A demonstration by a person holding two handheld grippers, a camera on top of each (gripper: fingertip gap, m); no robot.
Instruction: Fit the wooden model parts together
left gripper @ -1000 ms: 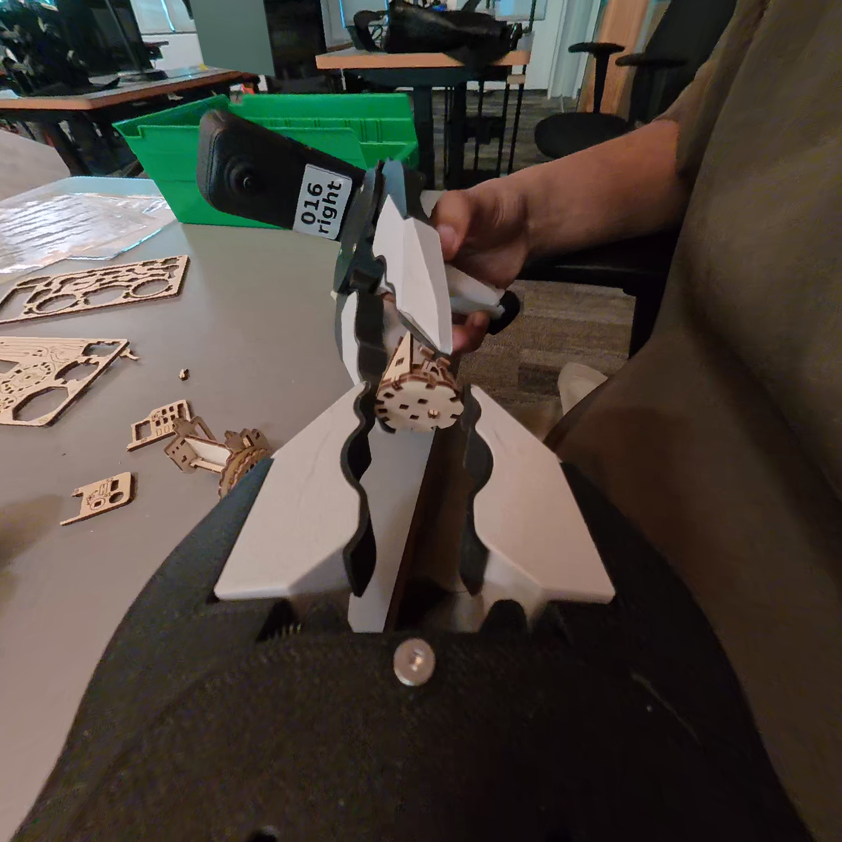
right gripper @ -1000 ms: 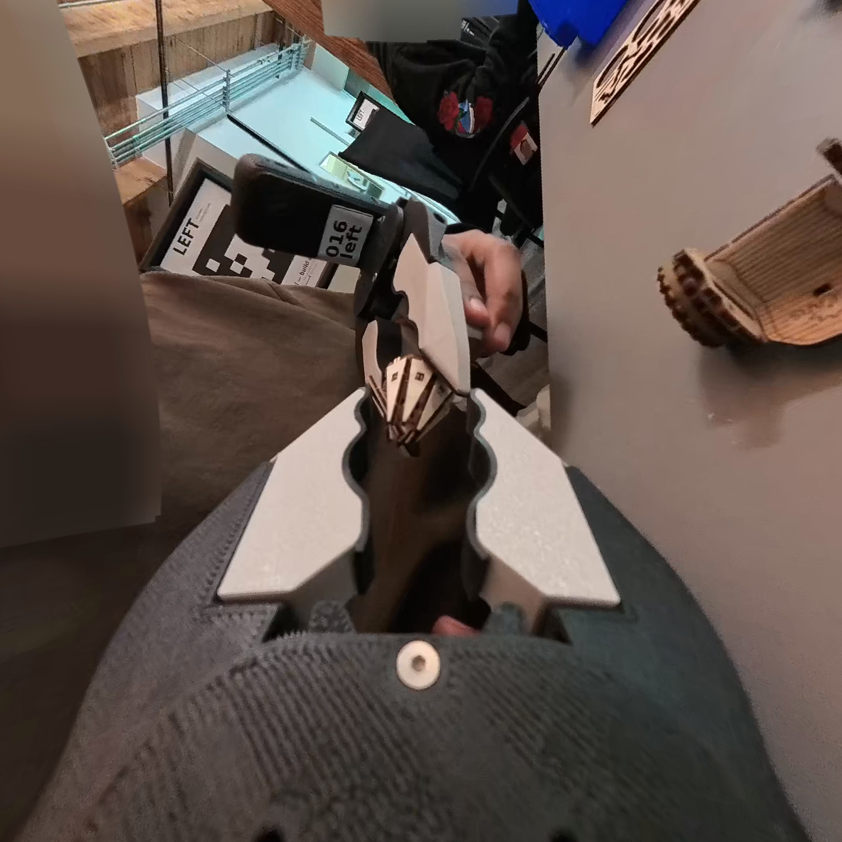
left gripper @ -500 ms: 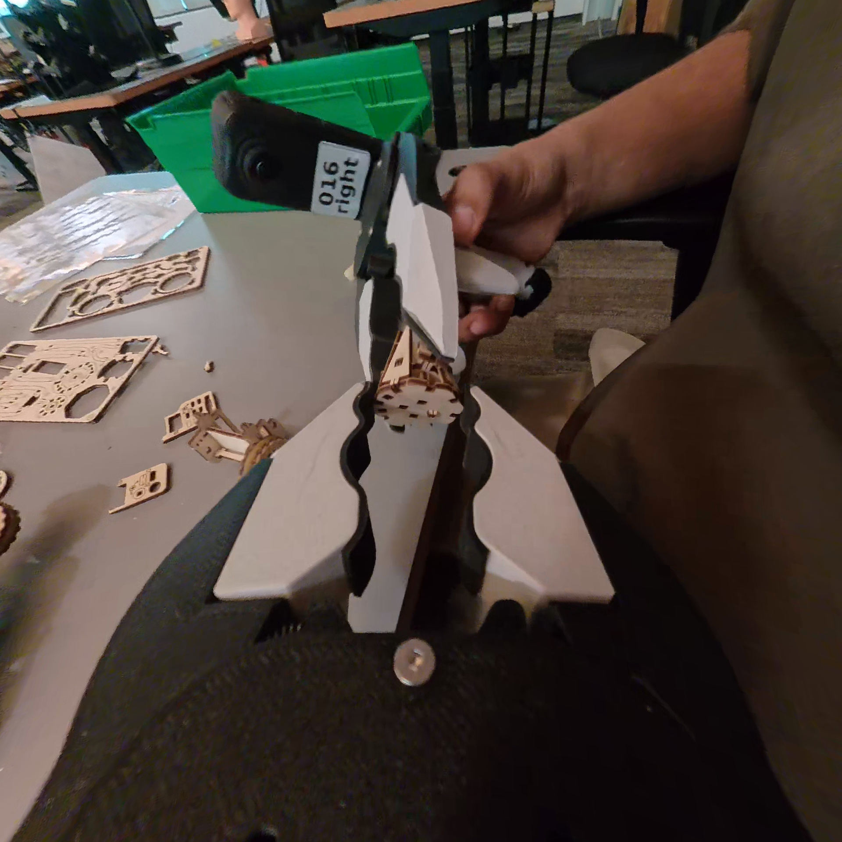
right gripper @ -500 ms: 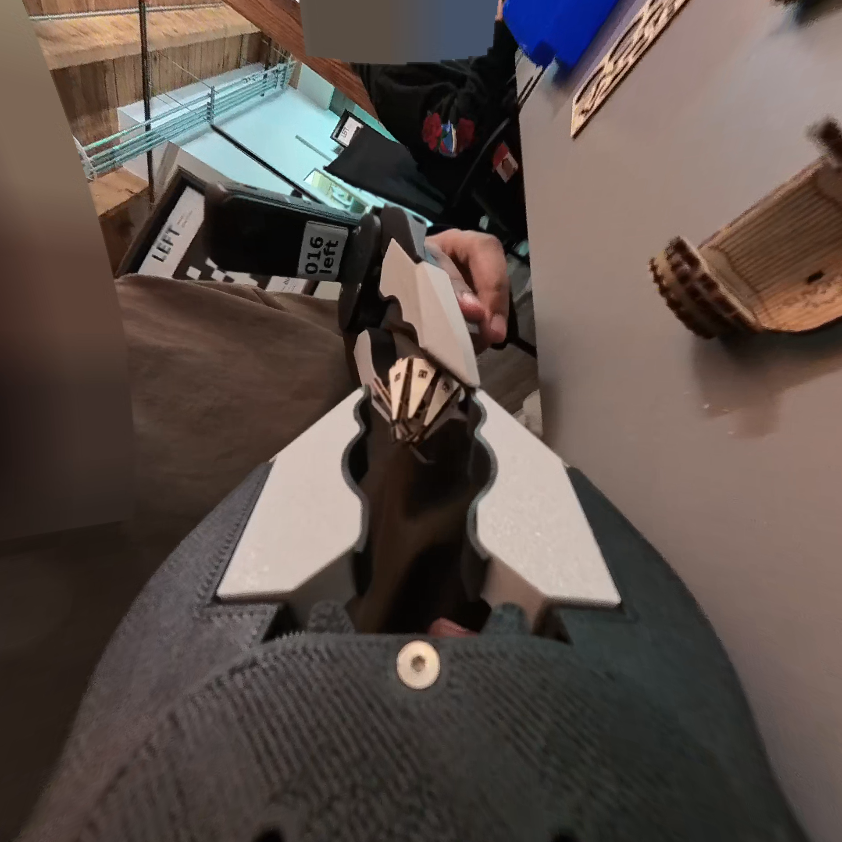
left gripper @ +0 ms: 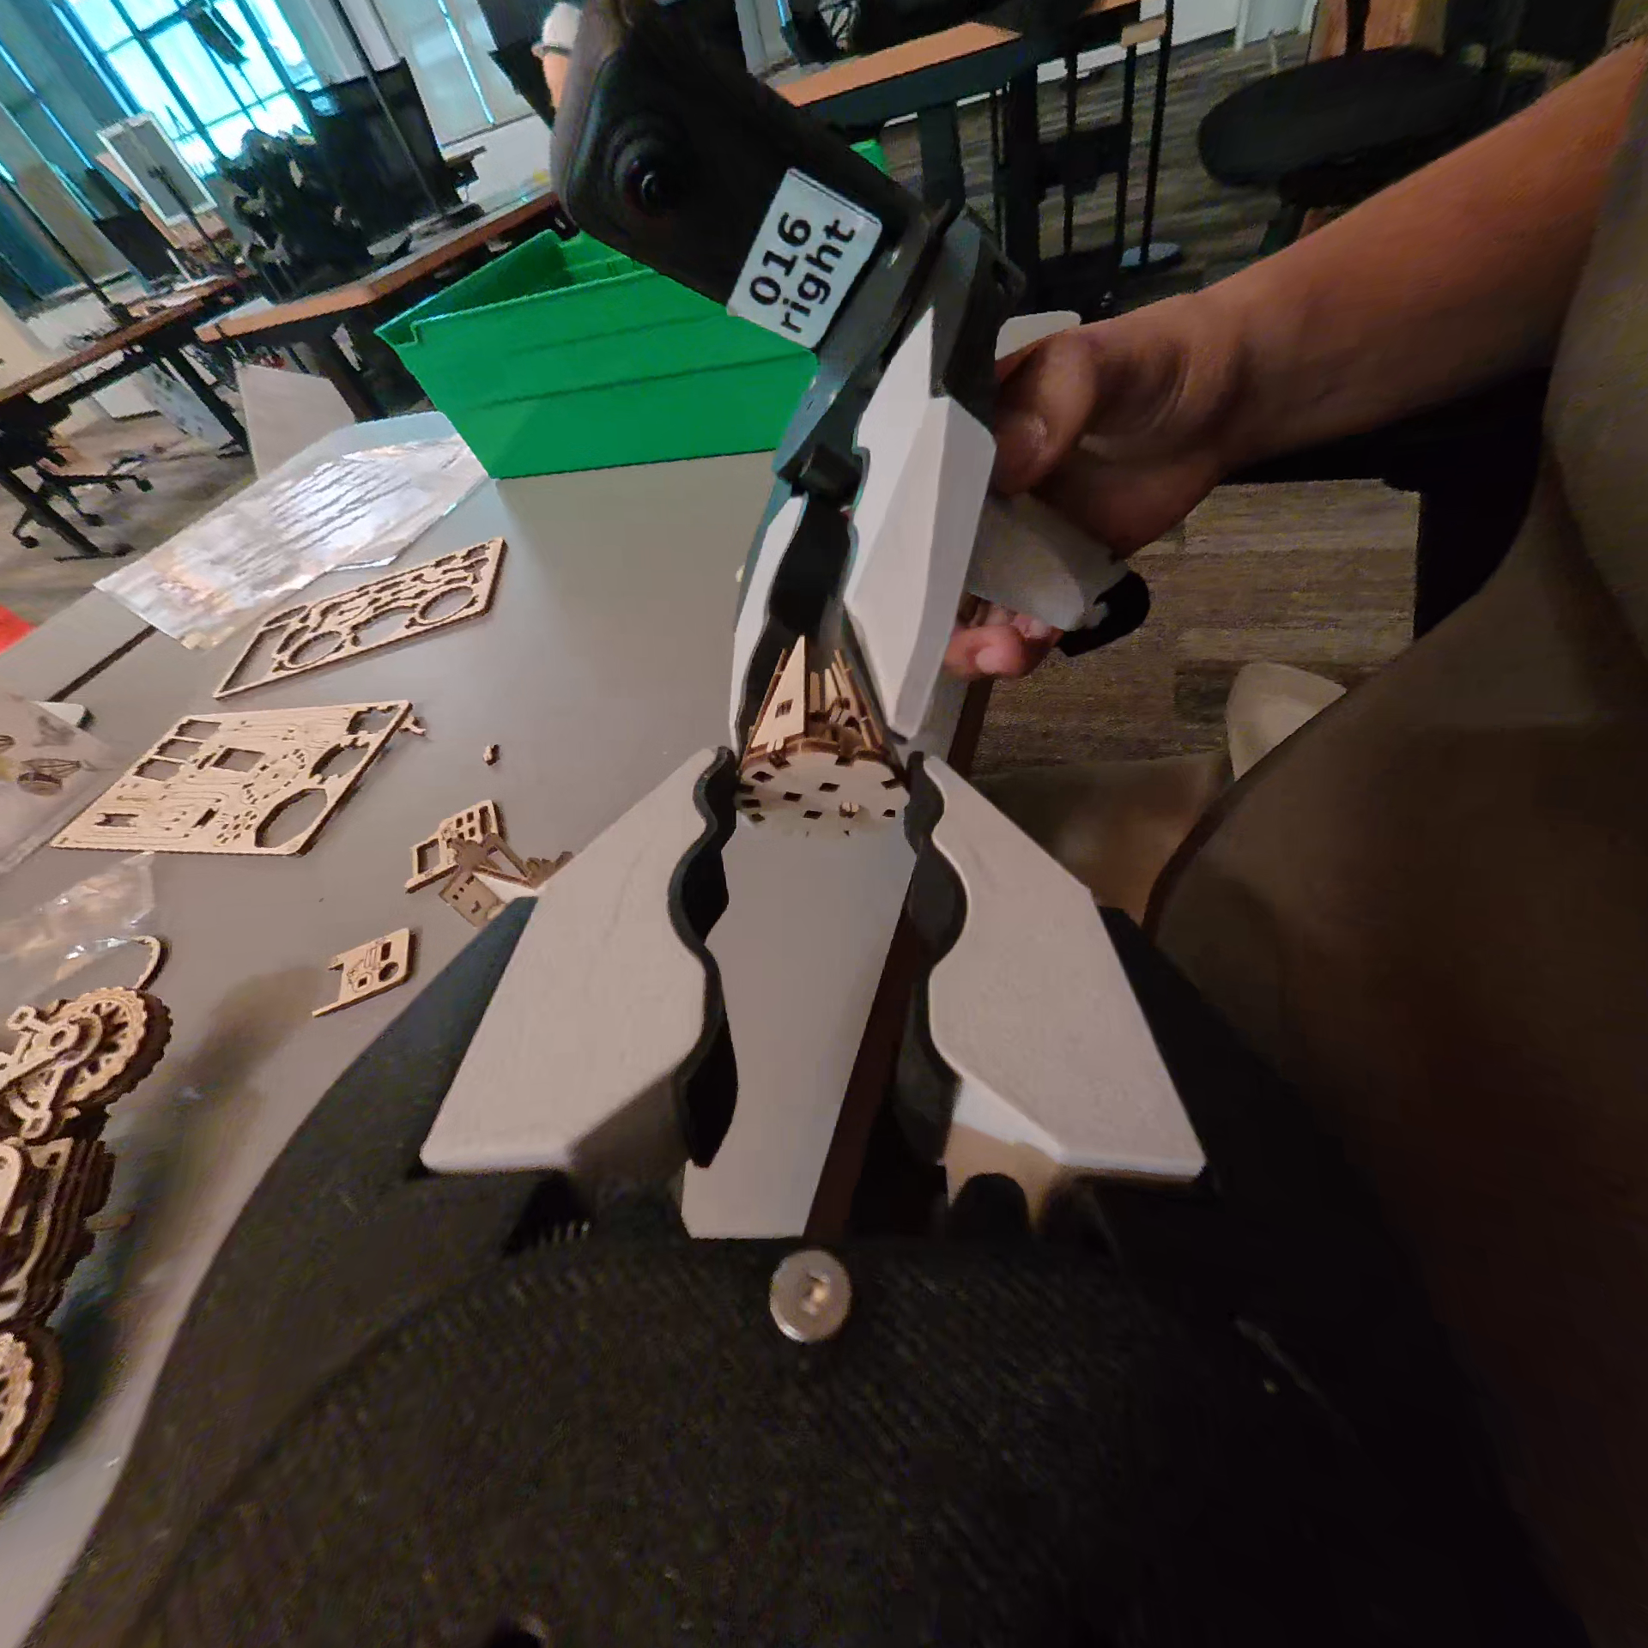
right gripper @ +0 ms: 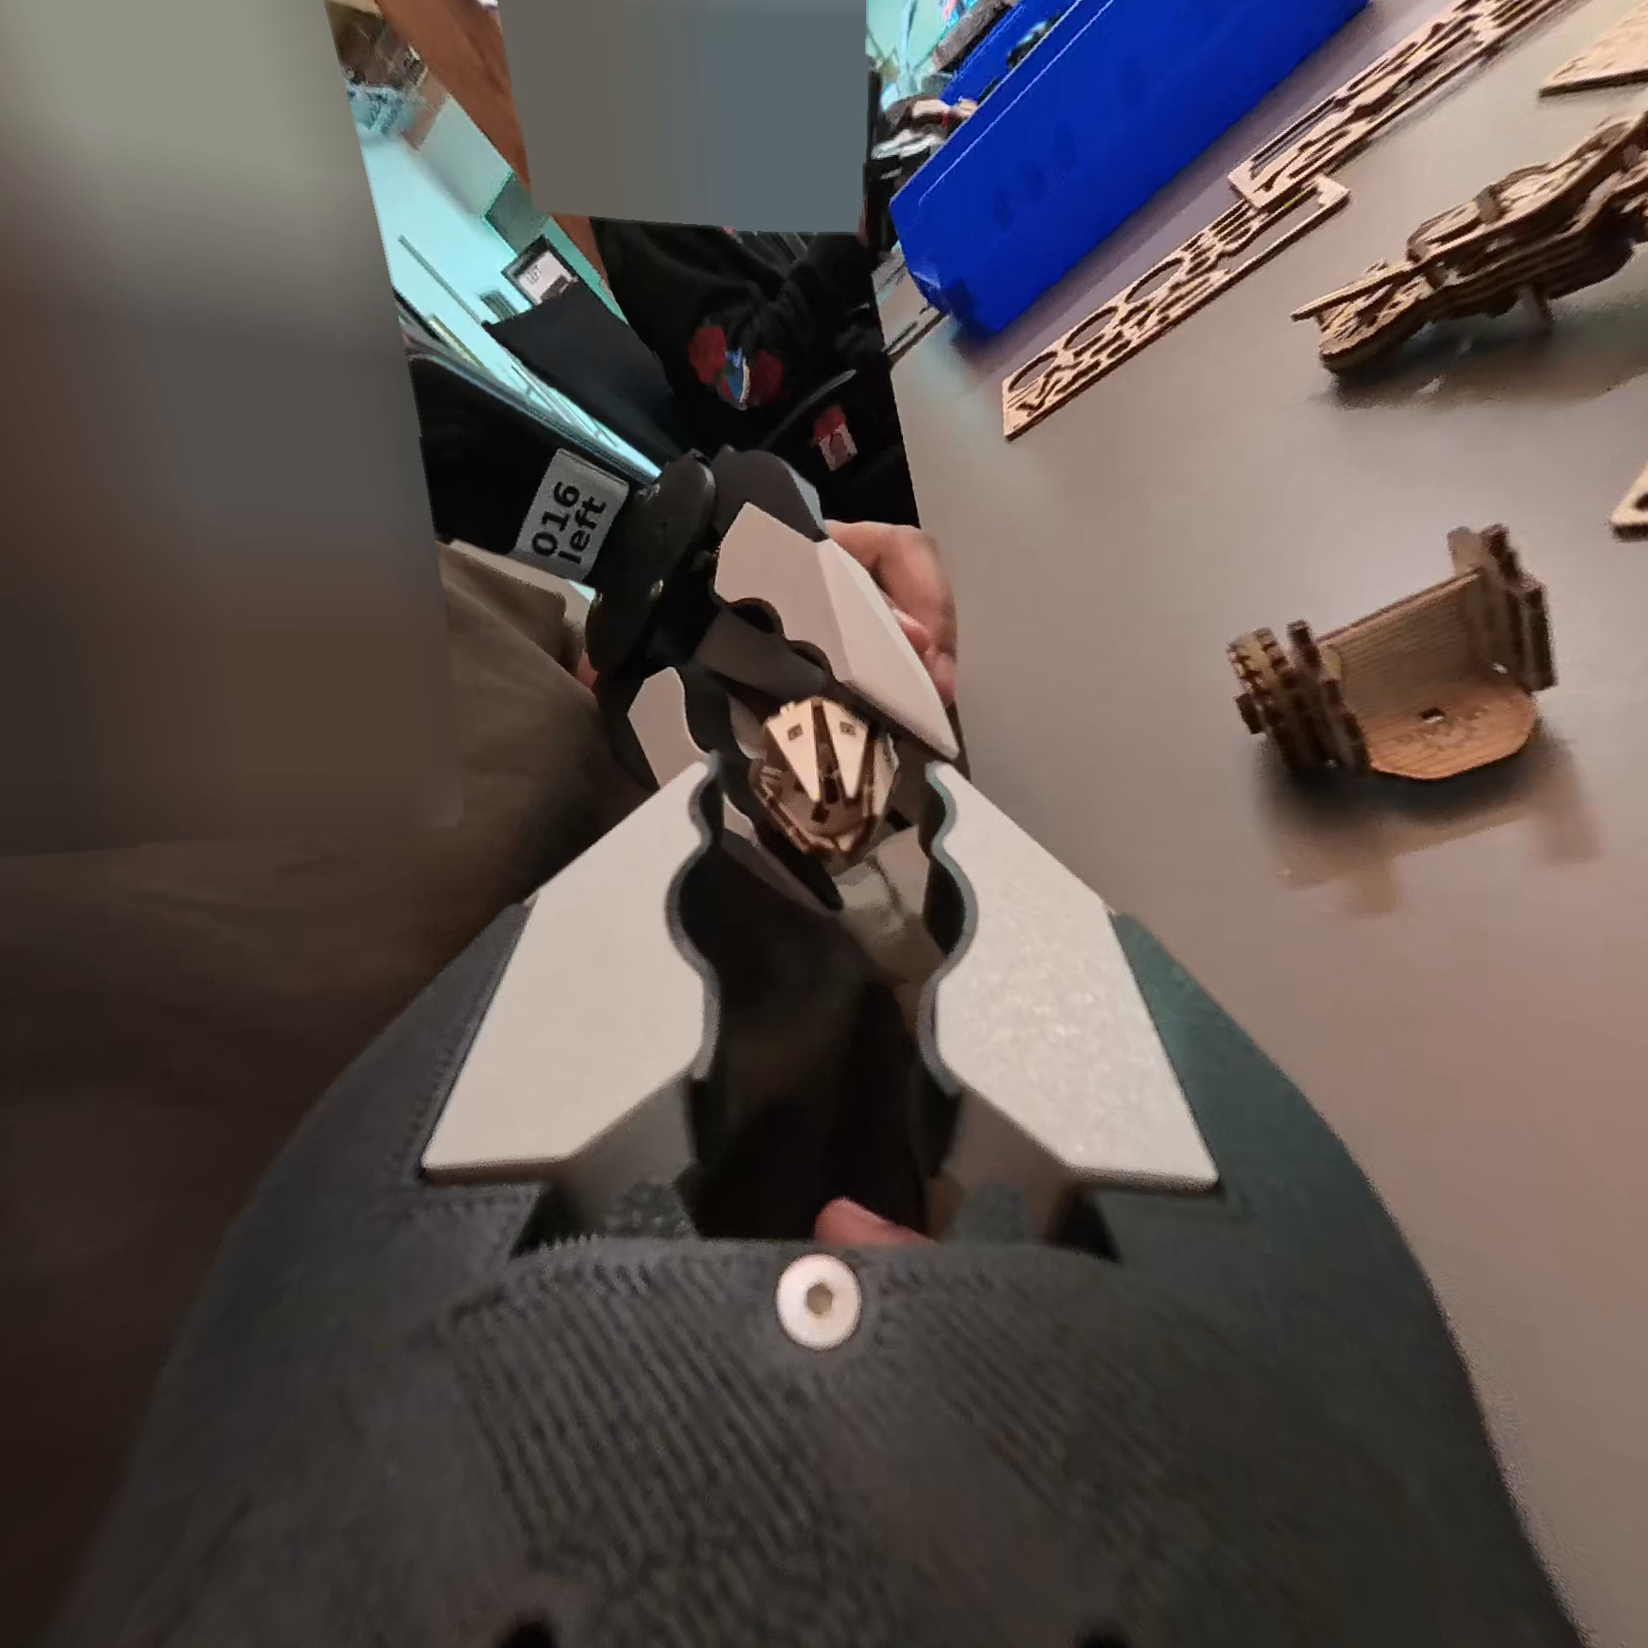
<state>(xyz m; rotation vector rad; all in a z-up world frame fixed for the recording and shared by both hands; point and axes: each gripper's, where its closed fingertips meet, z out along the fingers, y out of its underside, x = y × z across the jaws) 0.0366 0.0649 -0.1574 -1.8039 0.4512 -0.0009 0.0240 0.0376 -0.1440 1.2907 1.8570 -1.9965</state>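
A small wooden subassembly (left gripper: 820, 789), a round disc with square holes and upright fin pieces on it, is held in the air just off the table's near edge. My left gripper (left gripper: 816, 776) is shut on the disc's rim, one fingertip on each side. My right gripper (left gripper: 825, 691) comes down from above and is shut on the fin pieces. In the right wrist view the same subassembly (right gripper: 816, 776) sits between my right gripper's tips (right gripper: 820, 803), with the left gripper clamping it from the far side. A hand holds each gripper's handle.
On the grey table (left gripper: 580, 642) lie two punched-out wooden sheets (left gripper: 232, 785), loose small parts (left gripper: 370, 968), a gear assembly (left gripper: 62, 1070), a plastic bag (left gripper: 294, 526) and a green bin (left gripper: 580, 374). The right wrist view shows a geared cabin part (right gripper: 1391, 696), a darker model (right gripper: 1498, 259) and a blue bin (right gripper: 1115, 152). Left tips and right tips are each some 20 centimetres from the darker model (right gripper: 1498, 259). My left wrist view (left gripper: 35, 1219) looks at it from another angle.
Both grippers have kept their hold on the subassembly and turned together. The right gripper now stands steeper over the left, and more of the table shows in both views.
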